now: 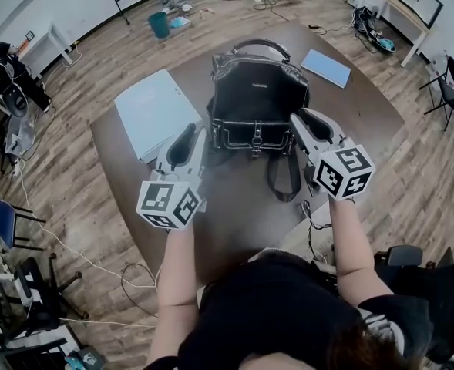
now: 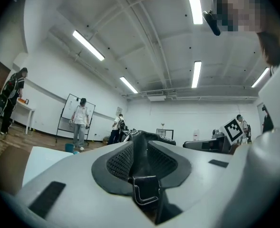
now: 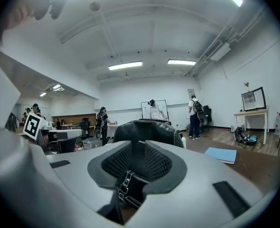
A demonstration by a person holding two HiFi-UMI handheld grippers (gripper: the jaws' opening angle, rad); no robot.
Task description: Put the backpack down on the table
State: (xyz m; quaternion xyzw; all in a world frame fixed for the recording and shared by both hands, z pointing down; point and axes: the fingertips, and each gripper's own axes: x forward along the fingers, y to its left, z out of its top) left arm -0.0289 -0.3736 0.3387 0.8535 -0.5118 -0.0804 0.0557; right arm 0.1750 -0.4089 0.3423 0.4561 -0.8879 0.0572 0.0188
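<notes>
**A:** where's the backpack [image 1: 257, 99] at?

**B:** upright, middle of the tabletop [image 1: 365, 114], can't see inside it. left claw [image 1: 201, 136] clamped on 1 strap [image 2: 147, 191], right claw [image 1: 294, 122] clamped on the other strap [image 3: 126, 186].

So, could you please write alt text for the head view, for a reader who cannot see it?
Seen from above, the left gripper and right gripper each clamp a near corner of a black backpack on a brown table. A white box lies left of it, a blue notebook at its far right.
</notes>
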